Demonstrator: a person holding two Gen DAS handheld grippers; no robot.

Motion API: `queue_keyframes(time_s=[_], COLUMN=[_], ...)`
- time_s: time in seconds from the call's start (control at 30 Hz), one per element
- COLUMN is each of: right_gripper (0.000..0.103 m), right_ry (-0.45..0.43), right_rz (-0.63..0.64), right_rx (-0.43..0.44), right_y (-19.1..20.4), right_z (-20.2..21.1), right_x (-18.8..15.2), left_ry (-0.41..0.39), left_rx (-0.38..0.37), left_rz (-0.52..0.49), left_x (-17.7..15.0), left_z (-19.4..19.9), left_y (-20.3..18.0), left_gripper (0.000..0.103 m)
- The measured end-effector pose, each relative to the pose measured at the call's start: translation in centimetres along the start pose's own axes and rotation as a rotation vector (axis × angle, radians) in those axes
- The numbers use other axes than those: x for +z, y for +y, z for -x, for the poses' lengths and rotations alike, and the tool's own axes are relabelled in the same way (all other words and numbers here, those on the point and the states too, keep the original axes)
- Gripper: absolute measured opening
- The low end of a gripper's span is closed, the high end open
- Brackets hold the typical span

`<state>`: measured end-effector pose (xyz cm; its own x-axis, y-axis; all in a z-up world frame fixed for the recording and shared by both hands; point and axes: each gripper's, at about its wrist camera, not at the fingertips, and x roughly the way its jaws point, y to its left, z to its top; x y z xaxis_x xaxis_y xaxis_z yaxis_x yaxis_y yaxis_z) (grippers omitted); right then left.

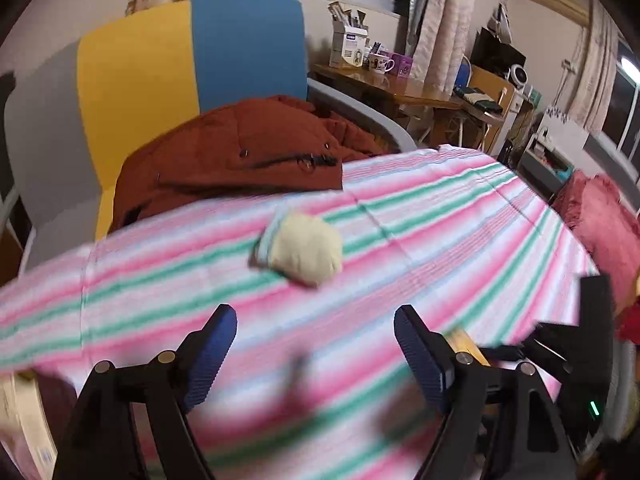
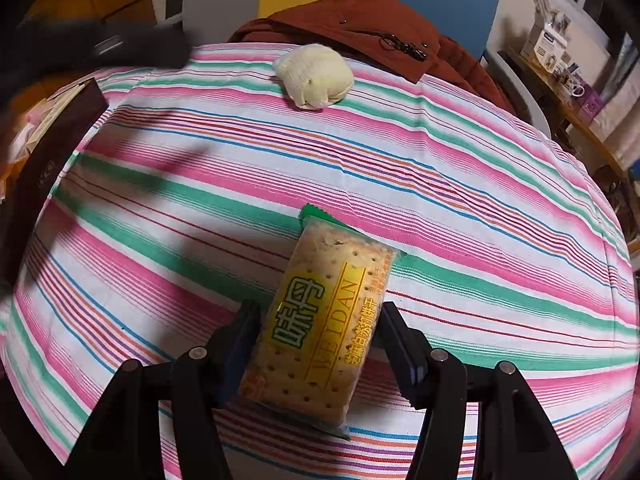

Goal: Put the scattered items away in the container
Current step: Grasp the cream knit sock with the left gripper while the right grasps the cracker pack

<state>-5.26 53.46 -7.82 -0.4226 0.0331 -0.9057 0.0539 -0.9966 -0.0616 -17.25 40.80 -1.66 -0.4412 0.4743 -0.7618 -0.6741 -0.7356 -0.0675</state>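
Note:
A cracker packet (image 2: 324, 320) with green ends lies on the striped tablecloth (image 2: 440, 184), between the fingers of my right gripper (image 2: 318, 328). The left pad touches it; the right pad stands close beside it. A rolled pale-yellow sock (image 2: 314, 78) lies near the far table edge; it also shows in the left wrist view (image 1: 306, 248). My left gripper (image 1: 316, 328) is open and empty above the cloth, short of the sock. A dark brown box (image 2: 52, 148) stands at the left edge of the table.
A rust-brown jacket (image 1: 240, 152) lies on a chair (image 1: 192, 56) of grey, yellow and blue beyond the table, and overlaps its far edge. A pink cushion (image 1: 604, 220) is at the right. A cluttered wooden desk (image 1: 384, 84) stands behind.

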Motion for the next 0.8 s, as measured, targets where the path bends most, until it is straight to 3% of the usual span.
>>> queue_keyframes(time_s=[0.23,0.63,0.73,0.8], right_gripper=[0.064,0.067,0.069,0.069], right_ry=[0.005,0.009,0.012,0.009], right_rz=[0.005,0.005,-0.007,-0.009], right_rx=[-0.021,-0.033,-0.029,-0.028], right_y=[0.1,0.0,-0.2,-0.2], right_z=[-0.2,-0.3,-0.4,-0.3], right_x=[0.4,0.4,0.5,0.4], left_ry=[0.005,0.027,0.034,0.030], left_rx=[0.011,-0.021,-0.021,-0.003], left_rz=[-0.099,-0.200,-0.194,-0.198], left_x=[3.0,3.9,3.8,3.7], left_z=[-4.7,-9.3,-9.8,-9.9], left_y=[-0.5,-0.5,-0.4,-0.5], left_gripper=[0.085,0.085,0.080,0.069])
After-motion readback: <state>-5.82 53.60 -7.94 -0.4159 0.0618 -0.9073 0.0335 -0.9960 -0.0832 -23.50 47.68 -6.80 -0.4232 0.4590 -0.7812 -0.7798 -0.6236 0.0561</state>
